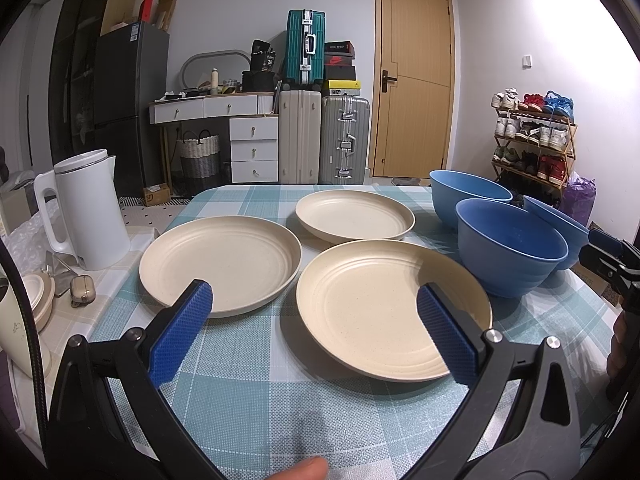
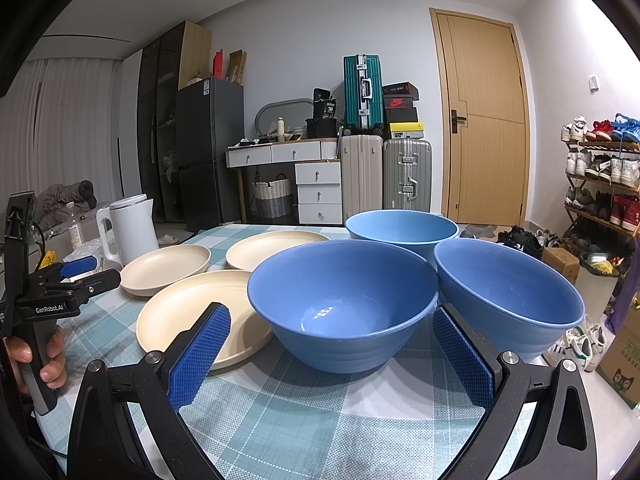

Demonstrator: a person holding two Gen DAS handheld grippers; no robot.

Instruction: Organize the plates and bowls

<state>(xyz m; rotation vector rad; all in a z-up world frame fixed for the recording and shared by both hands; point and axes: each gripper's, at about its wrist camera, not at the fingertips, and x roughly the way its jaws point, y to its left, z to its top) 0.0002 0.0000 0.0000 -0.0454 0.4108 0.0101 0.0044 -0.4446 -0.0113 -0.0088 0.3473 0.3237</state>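
Observation:
Three cream plates lie apart on the checked tablecloth: a near plate (image 1: pixel 384 312), a left plate (image 1: pixel 220 260) and a far plate (image 1: pixel 354 214). Three blue bowls stand to their right: a near bowl (image 2: pixel 340 300), a far bowl (image 2: pixel 402 230) and a right bowl (image 2: pixel 508 292). My left gripper (image 1: pixel 314 300) is open and empty, hovering over the near edges of the left and near plates. My right gripper (image 2: pixel 332 332) is open and empty, its fingers on either side of the near bowl without touching it.
A white kettle (image 1: pixel 86 212) stands on the table's left side beside a small lidded cup (image 1: pixel 38 296) and a beige case (image 1: pixel 82 288). The table's right edge (image 2: pixel 560 384) drops to boxes and shoes on the floor. Each gripper shows in the other's view.

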